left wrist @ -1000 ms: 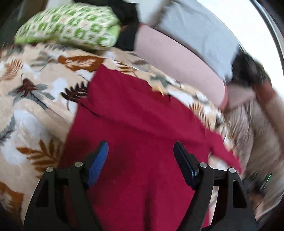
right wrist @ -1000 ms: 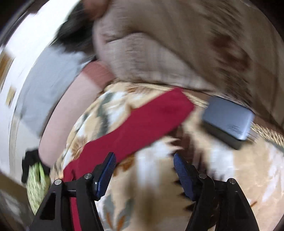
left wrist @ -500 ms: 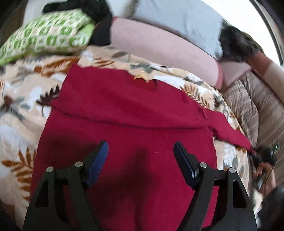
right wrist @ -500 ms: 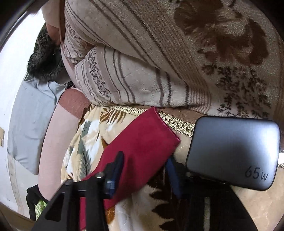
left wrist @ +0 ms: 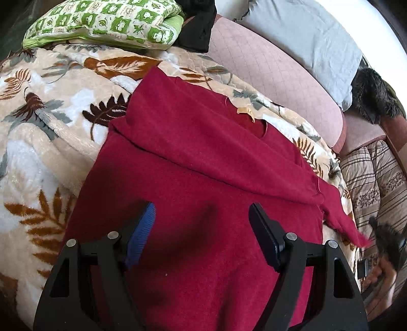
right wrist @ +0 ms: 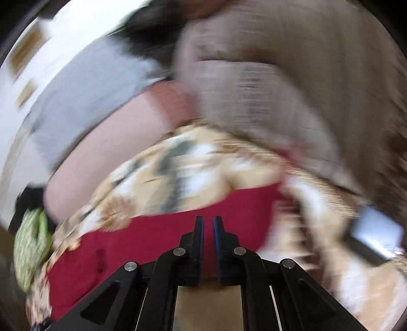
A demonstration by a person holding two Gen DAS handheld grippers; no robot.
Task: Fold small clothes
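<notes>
The red sweater (left wrist: 203,178) lies spread on a leaf-patterned blanket (left wrist: 45,122), filling the middle and lower part of the left wrist view, its neck label (left wrist: 244,110) up near the centre and one sleeve (left wrist: 340,219) trailing off to the right edge. The left tongs (left wrist: 201,229) hang over the sweater's body with their jaws wide apart and nothing between them. At right in that view the sleeve end reaches the blurred right tongs (left wrist: 381,234); in the smeared right wrist view these tongs (right wrist: 208,226) are almost closed, red cloth around their tips, though the blur hides whether they pinch it. A green patterned pillow (left wrist: 106,23) sits upper left, a pink cushion (left wrist: 274,76) behind.
</notes>
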